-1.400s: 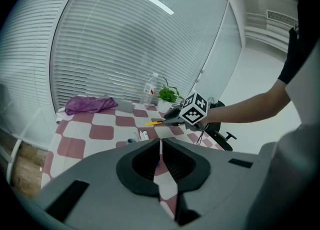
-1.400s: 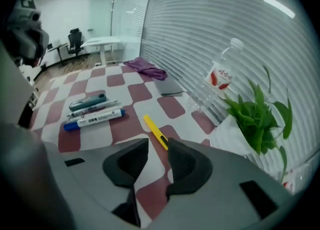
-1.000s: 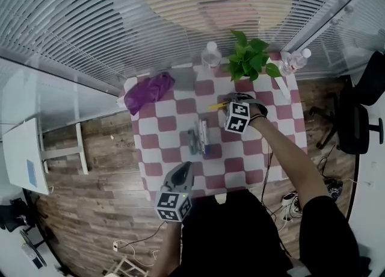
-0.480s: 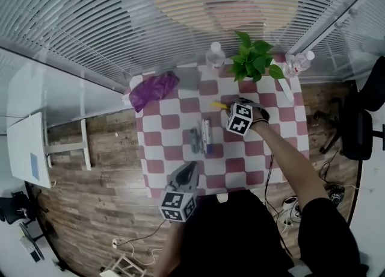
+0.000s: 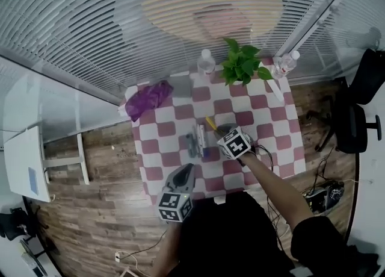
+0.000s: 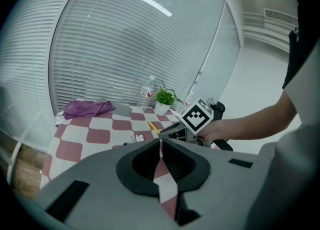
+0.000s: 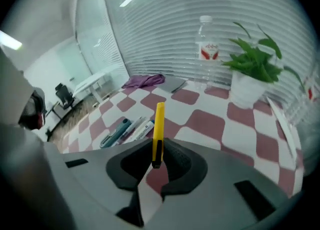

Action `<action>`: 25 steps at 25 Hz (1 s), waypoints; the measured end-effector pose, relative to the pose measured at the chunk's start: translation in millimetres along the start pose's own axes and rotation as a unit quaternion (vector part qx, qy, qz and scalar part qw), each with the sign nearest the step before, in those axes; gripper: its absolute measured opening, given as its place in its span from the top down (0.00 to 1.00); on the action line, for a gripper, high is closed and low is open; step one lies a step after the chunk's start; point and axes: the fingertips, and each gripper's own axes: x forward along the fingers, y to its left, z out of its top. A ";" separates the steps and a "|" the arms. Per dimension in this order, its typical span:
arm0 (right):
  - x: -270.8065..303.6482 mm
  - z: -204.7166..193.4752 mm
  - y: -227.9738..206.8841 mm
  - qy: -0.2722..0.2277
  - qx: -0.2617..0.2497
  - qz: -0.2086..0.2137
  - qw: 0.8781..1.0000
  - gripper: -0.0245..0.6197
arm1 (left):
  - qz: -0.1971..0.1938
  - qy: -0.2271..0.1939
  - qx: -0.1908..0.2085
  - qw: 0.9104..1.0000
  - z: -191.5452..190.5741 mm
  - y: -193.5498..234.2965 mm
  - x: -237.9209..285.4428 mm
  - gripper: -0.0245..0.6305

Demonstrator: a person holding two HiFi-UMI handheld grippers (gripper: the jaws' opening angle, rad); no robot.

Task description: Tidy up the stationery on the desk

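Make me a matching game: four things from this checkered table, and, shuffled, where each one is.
Things:
1. yellow pen
2. purple cloth
3. potted plant
4. row of pens

Places:
A. lying near the middle of the table
B. far left corner
C. clamped in the right hand-held gripper
D. far edge, beside a water bottle

Pairs: 1-C, 2-B, 3-D, 4-A

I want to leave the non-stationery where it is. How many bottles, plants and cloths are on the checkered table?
Water bottles: 2
Potted plant: 1
Purple cloth: 1
Total: 4
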 end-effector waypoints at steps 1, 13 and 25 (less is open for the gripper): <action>-1.4 -6.6 4.8 -0.004 0.036 -0.003 0.999 0.84 | -0.003 0.000 0.003 1.000 1.0 0.8 -0.6 0.90; 8.5 -44.1 39.7 -0.024 0.279 -0.035 0.959 0.84 | -0.029 0.007 0.013 0.999 -6.2 14.5 -15.3 0.90; 16.1 -53.0 40.3 -0.011 0.290 -0.064 0.955 0.81 | -0.015 -0.005 0.001 1.000 -11.4 47.4 -50.3 0.90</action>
